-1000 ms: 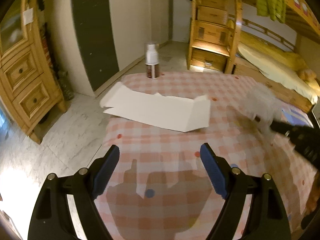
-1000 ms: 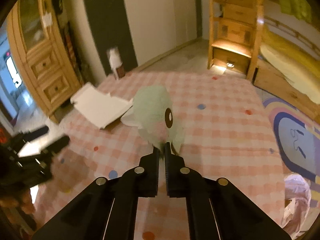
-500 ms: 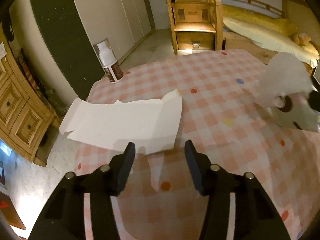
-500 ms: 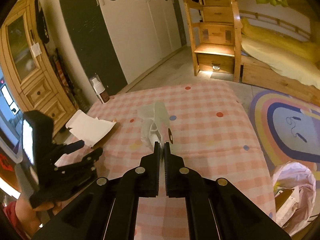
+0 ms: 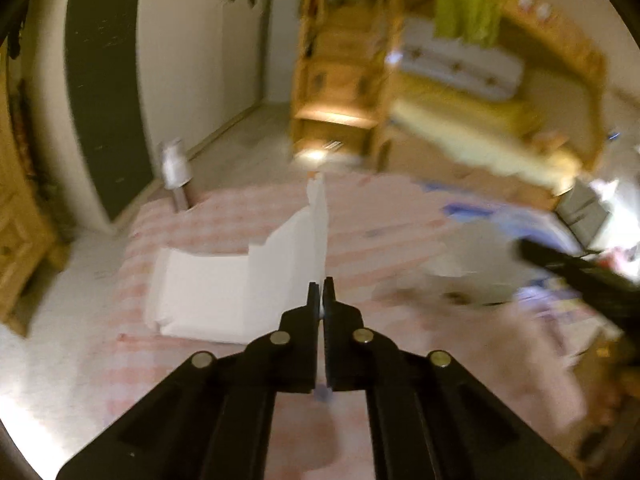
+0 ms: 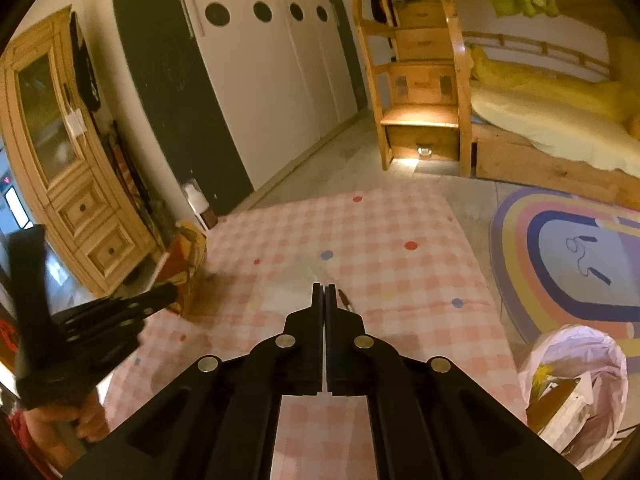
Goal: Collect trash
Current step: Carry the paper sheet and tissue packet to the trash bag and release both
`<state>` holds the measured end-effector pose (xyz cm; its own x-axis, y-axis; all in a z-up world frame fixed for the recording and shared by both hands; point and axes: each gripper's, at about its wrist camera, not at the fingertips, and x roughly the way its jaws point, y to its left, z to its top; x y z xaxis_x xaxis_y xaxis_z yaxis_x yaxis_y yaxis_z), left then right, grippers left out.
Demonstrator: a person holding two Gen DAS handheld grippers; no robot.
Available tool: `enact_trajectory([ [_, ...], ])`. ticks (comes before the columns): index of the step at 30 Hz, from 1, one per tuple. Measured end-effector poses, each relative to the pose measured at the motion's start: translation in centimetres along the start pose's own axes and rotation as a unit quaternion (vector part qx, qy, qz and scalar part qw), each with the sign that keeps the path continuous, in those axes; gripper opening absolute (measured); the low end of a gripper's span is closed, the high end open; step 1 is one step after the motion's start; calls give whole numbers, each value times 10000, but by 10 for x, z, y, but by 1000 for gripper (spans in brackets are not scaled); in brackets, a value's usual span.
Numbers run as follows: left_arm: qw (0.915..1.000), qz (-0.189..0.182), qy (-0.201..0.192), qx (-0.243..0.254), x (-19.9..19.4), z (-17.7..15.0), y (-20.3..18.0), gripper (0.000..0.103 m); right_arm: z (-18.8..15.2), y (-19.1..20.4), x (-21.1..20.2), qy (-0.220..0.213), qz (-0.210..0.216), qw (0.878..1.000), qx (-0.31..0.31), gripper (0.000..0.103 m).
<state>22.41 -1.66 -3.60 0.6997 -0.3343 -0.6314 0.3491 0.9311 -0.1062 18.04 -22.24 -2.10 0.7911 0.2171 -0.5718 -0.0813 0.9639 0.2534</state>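
My left gripper (image 5: pixel 322 286) is shut on the edge of a flattened white cardboard box (image 5: pixel 236 284) and lifts it off the pink checked table (image 5: pixel 380 216); this view is blurred. In the right wrist view the left gripper (image 6: pixel 120 308) holds the box, whose printed side (image 6: pixel 184 256) faces the camera. My right gripper (image 6: pixel 324 292) is shut on a thin clear plastic wrapper (image 6: pixel 292 292) that hangs over the table (image 6: pixel 400 280). A pink trash bag (image 6: pixel 576 380) with rubbish in it stands on the floor at the lower right.
A white pump bottle (image 5: pixel 176 172) stands at the table's far left corner, also in the right wrist view (image 6: pixel 198 204). A wooden cabinet (image 6: pixel 64 168) is at left, a bunk bed with stairs (image 6: pixel 420 92) behind, a rainbow rug (image 6: pixel 568 260) at right.
My left gripper closed on the white box edge and raised it. My right gripper rose higher with the wrapper, bringing the trash bag further into view.
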Motion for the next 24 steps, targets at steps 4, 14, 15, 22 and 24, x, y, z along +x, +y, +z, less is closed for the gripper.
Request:
enact_trajectory([
  [4,9992,-233,-303,78,-25,-3,-16,0,-4,-3,-5,77,-40,9999,-108,0],
  [14,9940,-892,-632,25,-43,0,-37,0,-3,-27,-37,-297,-78,9994,165,0],
  [15,9929,-984,-673,55,-44,0,-40,0,-3,-33,-44,-373,-123,9990,227,0],
  [22,9838,-1623,-664,383,-32,2,-91,0,-7,-73,-79,-713,-501,9943,614,0],
  [24,9823,-1693,-635,487,-28,4,-108,0,-11,-91,-89,-776,-631,9916,819,0],
])
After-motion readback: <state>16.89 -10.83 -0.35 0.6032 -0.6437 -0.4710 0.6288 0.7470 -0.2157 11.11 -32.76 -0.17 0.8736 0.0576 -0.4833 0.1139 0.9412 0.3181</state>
